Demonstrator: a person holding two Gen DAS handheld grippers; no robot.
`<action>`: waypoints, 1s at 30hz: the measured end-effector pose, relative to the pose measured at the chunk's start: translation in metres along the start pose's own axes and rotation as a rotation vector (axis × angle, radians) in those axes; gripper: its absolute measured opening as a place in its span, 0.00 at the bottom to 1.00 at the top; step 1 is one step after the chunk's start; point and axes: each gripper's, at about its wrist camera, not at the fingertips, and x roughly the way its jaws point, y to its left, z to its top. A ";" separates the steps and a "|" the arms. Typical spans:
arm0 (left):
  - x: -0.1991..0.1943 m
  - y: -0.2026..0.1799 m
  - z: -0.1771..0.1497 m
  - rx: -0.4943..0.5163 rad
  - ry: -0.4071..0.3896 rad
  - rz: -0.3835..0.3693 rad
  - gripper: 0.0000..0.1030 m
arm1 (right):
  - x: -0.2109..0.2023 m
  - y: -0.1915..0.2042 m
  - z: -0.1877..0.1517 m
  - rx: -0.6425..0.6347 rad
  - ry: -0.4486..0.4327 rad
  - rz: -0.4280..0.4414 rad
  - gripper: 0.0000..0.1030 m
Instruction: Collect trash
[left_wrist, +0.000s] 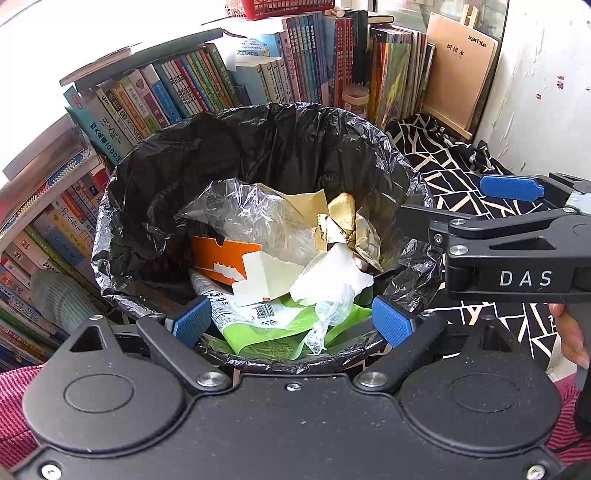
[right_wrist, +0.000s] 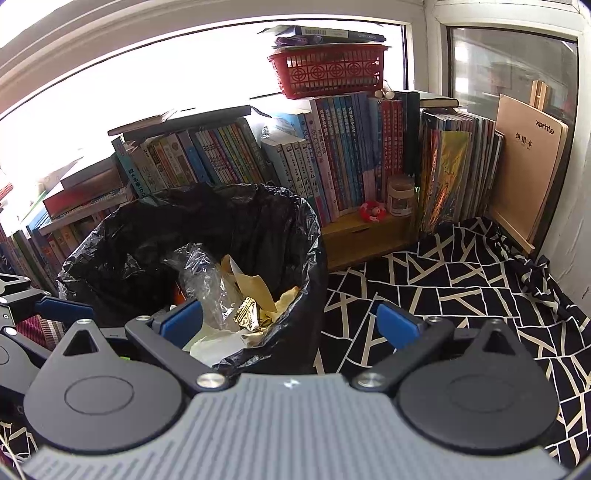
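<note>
While the left gripper (left_wrist: 291, 321) hangs just above the near rim of the bin (left_wrist: 122, 206), its blue pads are spread wide with nothing between them, which suits a tool that has no piece to carry at this point. To its right, the right gripper (right_wrist: 290, 319) is likewise spread and empty, straddling the bin's right rim, one finger over the trash and the other over the cloth (right_wrist: 461, 288). Both seem held here because the bin is where everything ends up.

Lined with a black bag (left_wrist: 258, 147), the bin holds the trash: a clear plastic film (left_wrist: 251, 218), tan paper (left_wrist: 306, 201), a gold wrapper (left_wrist: 343, 221), an orange card (left_wrist: 218, 254), white crumpled paper (left_wrist: 332, 277) and a green packet (left_wrist: 280, 332). No loose scrap shows on the cloth, so collection looks largely done. Books (right_wrist: 332, 155) stand behind the bin, a red basket (right_wrist: 328, 70) on top.
</note>
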 end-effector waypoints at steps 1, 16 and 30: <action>0.000 0.000 0.000 0.000 0.000 0.000 0.91 | 0.000 0.000 0.000 -0.001 0.000 -0.001 1.00; 0.000 0.000 0.000 0.000 0.000 0.000 0.91 | 0.000 0.000 -0.001 -0.005 0.002 -0.001 1.00; 0.001 0.000 0.000 0.002 0.001 0.002 0.93 | 0.001 0.000 -0.001 -0.009 0.002 -0.003 1.00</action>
